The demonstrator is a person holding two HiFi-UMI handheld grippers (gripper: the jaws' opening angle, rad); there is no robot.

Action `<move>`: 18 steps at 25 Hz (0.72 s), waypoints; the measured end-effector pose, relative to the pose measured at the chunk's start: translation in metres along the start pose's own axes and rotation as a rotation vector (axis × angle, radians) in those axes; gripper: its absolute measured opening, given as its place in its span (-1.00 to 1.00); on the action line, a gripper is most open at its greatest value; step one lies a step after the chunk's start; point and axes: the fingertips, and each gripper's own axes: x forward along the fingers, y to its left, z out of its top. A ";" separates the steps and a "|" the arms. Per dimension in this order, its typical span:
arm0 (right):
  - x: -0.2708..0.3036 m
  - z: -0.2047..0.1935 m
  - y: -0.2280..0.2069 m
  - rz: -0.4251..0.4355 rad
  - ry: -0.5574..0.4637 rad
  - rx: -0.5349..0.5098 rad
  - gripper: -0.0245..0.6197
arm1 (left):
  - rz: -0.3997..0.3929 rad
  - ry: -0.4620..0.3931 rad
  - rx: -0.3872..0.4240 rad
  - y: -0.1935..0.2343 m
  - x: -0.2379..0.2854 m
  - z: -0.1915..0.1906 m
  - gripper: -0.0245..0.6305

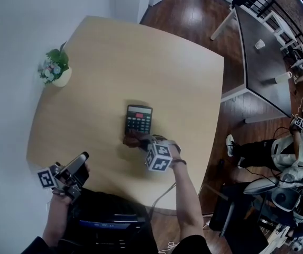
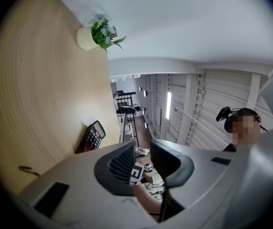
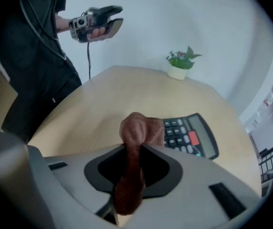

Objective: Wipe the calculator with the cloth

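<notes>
A black calculator (image 1: 139, 119) with a red key lies flat near the middle of the round wooden table (image 1: 114, 57). My right gripper (image 1: 136, 141) is shut on a brown cloth (image 1: 130, 139), and the bunched end of the cloth rests at the calculator's near edge. In the right gripper view the cloth (image 3: 141, 130) bulges out between the jaws of the right gripper (image 3: 134, 150), right beside the calculator (image 3: 192, 135). My left gripper (image 1: 81, 159) hovers at the table's near left edge, away from the calculator. In its own view the left gripper (image 2: 143, 163) stands open with nothing between its jaws.
A small potted plant (image 1: 56, 70) stands at the table's left edge by the white wall. A dark table (image 1: 262, 57) with cups stands at the back right. A seated person (image 1: 291, 152) and cluttered gear are on the floor to the right.
</notes>
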 end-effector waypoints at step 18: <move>0.021 0.013 -0.063 -0.200 0.000 -0.019 -0.67 | 0.009 0.001 0.014 0.000 -0.004 0.003 -0.63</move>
